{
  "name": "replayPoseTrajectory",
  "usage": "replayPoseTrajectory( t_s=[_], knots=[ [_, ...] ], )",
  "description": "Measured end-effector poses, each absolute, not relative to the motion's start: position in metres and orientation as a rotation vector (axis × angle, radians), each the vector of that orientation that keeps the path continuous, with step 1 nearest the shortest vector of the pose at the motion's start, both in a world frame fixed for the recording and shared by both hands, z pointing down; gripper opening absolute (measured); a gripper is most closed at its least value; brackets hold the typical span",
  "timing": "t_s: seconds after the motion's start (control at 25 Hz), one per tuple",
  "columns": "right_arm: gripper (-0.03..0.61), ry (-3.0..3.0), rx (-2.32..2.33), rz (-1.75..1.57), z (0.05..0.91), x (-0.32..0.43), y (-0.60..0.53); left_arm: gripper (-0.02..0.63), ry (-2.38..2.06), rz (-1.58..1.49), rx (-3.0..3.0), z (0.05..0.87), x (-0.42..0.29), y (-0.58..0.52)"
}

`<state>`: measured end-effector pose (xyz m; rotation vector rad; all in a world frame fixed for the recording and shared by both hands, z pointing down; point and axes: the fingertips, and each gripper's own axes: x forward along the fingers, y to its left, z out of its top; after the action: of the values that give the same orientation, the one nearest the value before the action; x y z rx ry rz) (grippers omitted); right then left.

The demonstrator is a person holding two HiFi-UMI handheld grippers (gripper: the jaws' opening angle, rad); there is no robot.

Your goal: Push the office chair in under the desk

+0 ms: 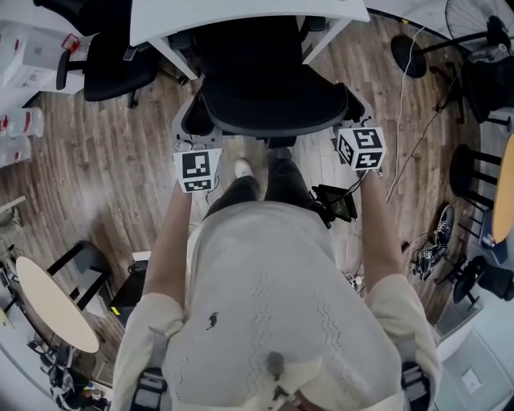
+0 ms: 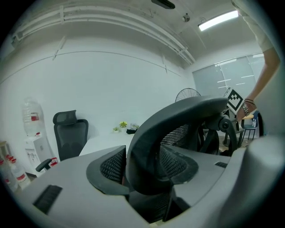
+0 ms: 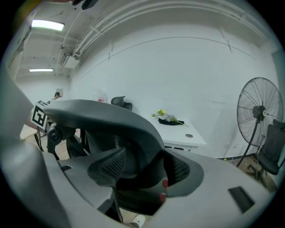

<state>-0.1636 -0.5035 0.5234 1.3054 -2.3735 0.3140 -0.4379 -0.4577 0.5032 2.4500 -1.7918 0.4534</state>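
The black office chair [image 1: 273, 88] stands right in front of me, its seat under the edge of the white desk [image 1: 241, 16]. My left gripper [image 1: 193, 135] is at the left side of the backrest. In the left gripper view the curved black backrest frame [image 2: 151, 133] fills the gap between the jaws of that gripper [image 2: 144, 176], both pads against it. My right gripper [image 1: 354, 119] is at the backrest's right side. Seen from the right gripper's camera, that gripper [image 3: 142, 176] holds the frame [image 3: 111, 116] the same way. The desk top [image 3: 180, 131] lies beyond.
A second black chair [image 1: 112, 56] stands at the upper left beside the desk. A floor fan [image 1: 474, 24] and a cable [image 1: 405, 104] are at the upper right, black stools [image 1: 470, 172] at the right. A round table [image 1: 52, 305] sits at the lower left. The floor is wood.
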Motion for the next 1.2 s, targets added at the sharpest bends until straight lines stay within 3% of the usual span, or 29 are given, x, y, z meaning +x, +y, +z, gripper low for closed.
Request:
replayPoseTrajectory(
  t_s=[0.52, 0.76, 0.92, 1.2],
  knots=[
    [0.175, -2.455, 1.377, 0.469, 0.482, -0.185, -0.435, 0.166, -1.746, 0.312, 2.469, 0.466, -0.438, -0.411],
    [0.089, -2.409, 1.411, 0.462, 0.472, -0.196, -0.415, 0.041, -1.749, 0.273, 2.456, 0.452, -0.446, -0.388],
    [0.008, -2.391, 1.391, 0.451, 0.471, -0.203, -0.411, 0.037, -1.738, 0.244, 2.454, 0.442, -0.451, -0.375],
    [0.008, -2.418, 1.376, 0.495, 0.468, -0.211, -0.405, 0.037, -1.724, 0.198, 2.450, 0.434, -0.455, -0.364]
  ],
)
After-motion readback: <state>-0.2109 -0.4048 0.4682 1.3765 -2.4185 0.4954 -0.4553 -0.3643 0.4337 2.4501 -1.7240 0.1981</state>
